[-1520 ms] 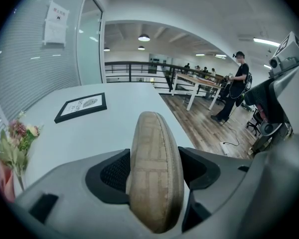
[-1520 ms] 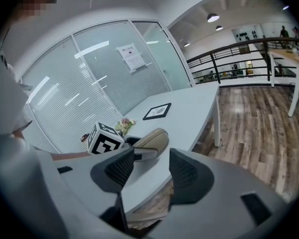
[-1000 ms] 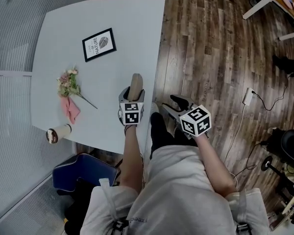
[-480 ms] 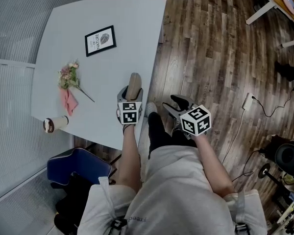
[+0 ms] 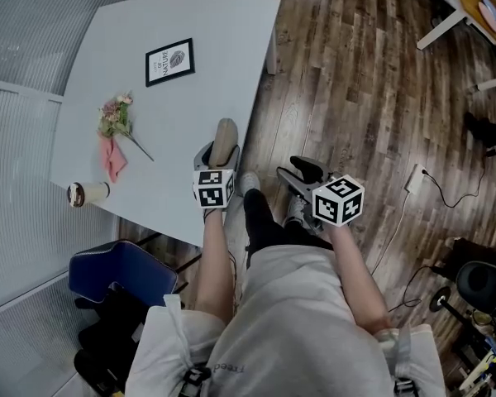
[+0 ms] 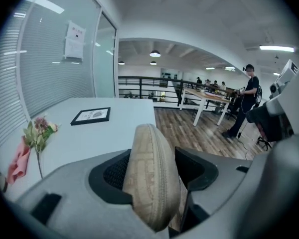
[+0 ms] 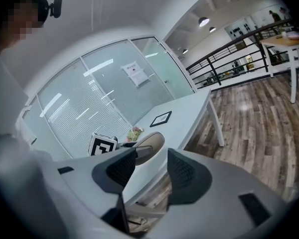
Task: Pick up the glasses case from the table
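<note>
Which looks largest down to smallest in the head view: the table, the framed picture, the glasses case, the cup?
1. table
2. framed picture
3. glasses case and cup: about alike. The case, held in the left gripper, may sit nearer the camera, so unranked.

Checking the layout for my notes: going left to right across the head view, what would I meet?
Paper cup → flower sprig → framed print → glasses case → right tongs.
</note>
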A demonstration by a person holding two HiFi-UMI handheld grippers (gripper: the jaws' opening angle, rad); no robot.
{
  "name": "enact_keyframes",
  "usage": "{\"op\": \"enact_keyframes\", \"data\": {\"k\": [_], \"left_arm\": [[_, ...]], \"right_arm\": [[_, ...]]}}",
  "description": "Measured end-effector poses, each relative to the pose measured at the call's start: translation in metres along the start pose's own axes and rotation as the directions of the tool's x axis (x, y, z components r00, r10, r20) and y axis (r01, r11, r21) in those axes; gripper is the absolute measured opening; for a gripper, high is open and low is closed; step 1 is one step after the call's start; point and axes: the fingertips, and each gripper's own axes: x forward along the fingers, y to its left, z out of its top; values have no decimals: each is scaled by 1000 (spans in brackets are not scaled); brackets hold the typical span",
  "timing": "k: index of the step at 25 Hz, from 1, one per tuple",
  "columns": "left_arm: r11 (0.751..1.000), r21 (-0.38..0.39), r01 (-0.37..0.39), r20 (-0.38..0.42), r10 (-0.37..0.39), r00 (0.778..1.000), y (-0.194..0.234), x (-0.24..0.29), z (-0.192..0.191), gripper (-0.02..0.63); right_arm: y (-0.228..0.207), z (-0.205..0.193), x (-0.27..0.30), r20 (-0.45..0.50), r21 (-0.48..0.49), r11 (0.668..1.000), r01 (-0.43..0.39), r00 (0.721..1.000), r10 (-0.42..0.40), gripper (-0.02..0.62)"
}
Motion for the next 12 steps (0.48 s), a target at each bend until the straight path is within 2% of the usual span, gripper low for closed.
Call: {"op": "enact_keyframes", "data": {"k": [12], "left_arm": [[997,-60,-45,117,52,992,-50,-70,2,267]], "right_arm": [[30,-15,-24,27,-59,995,-86,996,87,195]]}}
